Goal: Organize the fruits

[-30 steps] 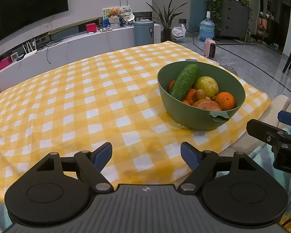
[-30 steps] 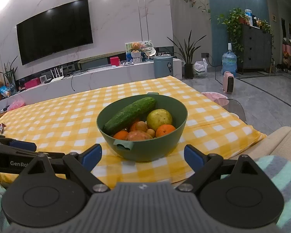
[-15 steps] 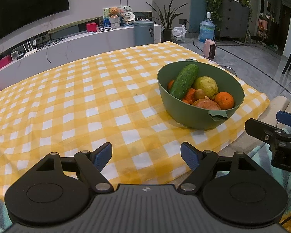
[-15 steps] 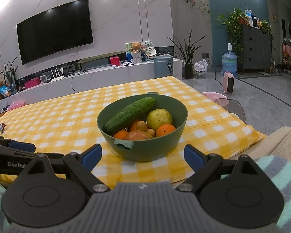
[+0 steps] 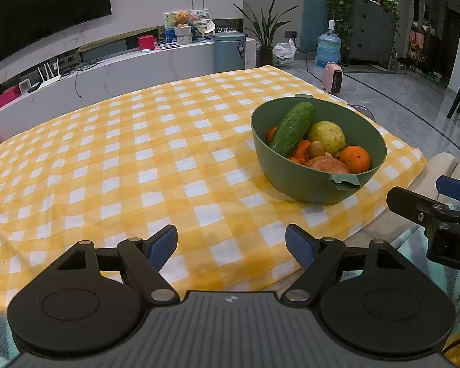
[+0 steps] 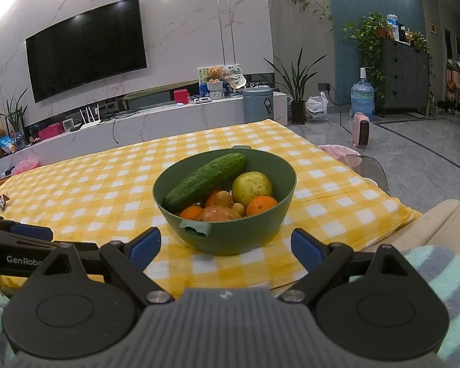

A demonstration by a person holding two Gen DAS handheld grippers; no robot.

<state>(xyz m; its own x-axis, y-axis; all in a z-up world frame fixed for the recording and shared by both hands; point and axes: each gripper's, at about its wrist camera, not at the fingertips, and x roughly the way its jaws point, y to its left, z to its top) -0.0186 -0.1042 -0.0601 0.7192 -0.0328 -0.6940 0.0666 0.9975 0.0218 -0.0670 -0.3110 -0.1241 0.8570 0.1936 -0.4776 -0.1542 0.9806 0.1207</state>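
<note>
A green bowl (image 6: 262, 181) is seen standing on the yellow-and-white checked cloth (image 6: 107, 190) that covers the counter, close to the near edge and toward the right-hand near corner. Inside the bowl a cucumber (image 6: 205, 181) is laid slantwise across the top of the pile, its upper end propped against the far rim. Beside it a yellow-green round fruit (image 6: 252, 187) is nested, with an orange (image 6: 261, 205) in front of it, touching it. A second orange (image 6: 190, 213) is partly hidden under the cucumber, and a reddish-brown fruit (image 6: 219, 214) is pressed against the near wall above the bowl's small lip handle. Small brown round fruits (image 6: 224, 198) are wedged in the middle. The left tool (image 5: 231, 247) is held above the near edge of the counter, its blue-padded fingers (image 5: 162, 245) spread wide apart and nothing gripped between them; the bowl is seen ahead and to its right. The right tool (image 6: 225, 247) is held directly facing the bowl, jaws likewise spread wide and empty, with the bowl framed between the fingers but not touched. A small crumpled wrapper (image 6: 2, 201) is left near the counter's left edge, well apart from the bowl.
</note>
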